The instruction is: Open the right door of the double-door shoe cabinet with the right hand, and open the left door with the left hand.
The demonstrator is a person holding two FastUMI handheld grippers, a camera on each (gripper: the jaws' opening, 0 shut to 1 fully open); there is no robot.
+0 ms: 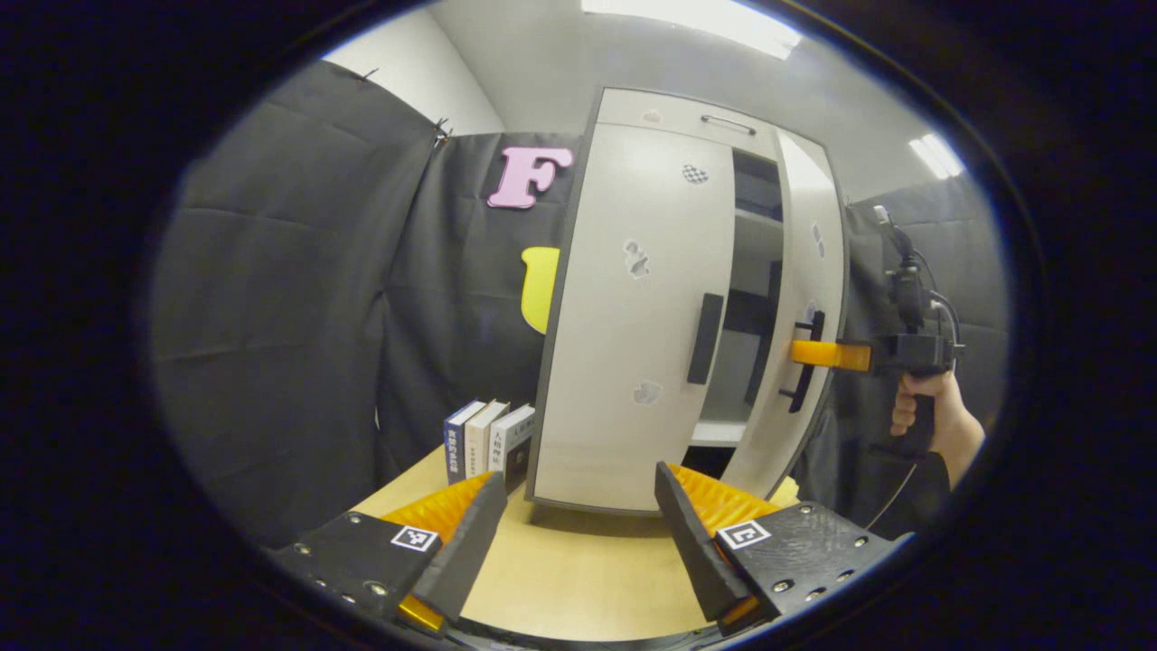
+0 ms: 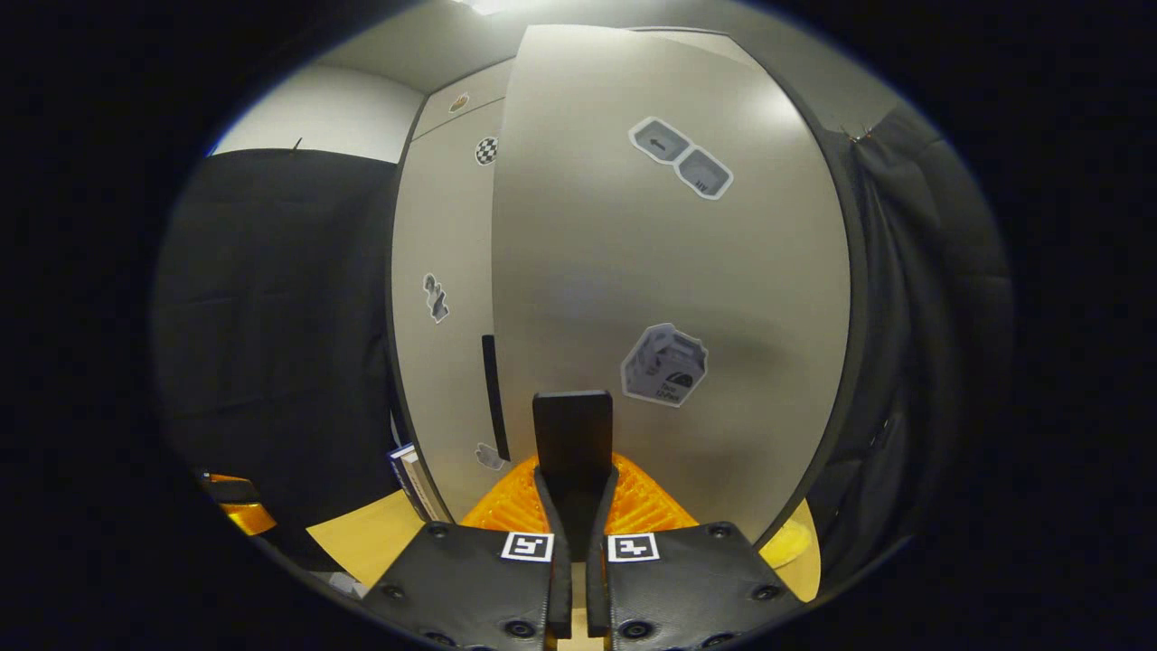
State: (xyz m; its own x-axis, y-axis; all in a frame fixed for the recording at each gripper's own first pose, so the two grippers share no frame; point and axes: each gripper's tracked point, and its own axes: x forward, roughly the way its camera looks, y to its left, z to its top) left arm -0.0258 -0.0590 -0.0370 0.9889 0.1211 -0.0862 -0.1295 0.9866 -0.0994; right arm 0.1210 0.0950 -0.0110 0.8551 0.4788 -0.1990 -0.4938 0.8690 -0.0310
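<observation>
Pale grey, smooth panels are making up the shoe cabinet standing on the tan wooden surface; its right door is hanging partly ajar, dark shelves showing behind; the right hand-held gripper, orange and ribbed, is pinching that door's flat black handle between closed fingers; the left hand-held gripper is hovering spread wide and empty, facing the closed left door; slim books are standing beside the cabinet.
</observation>
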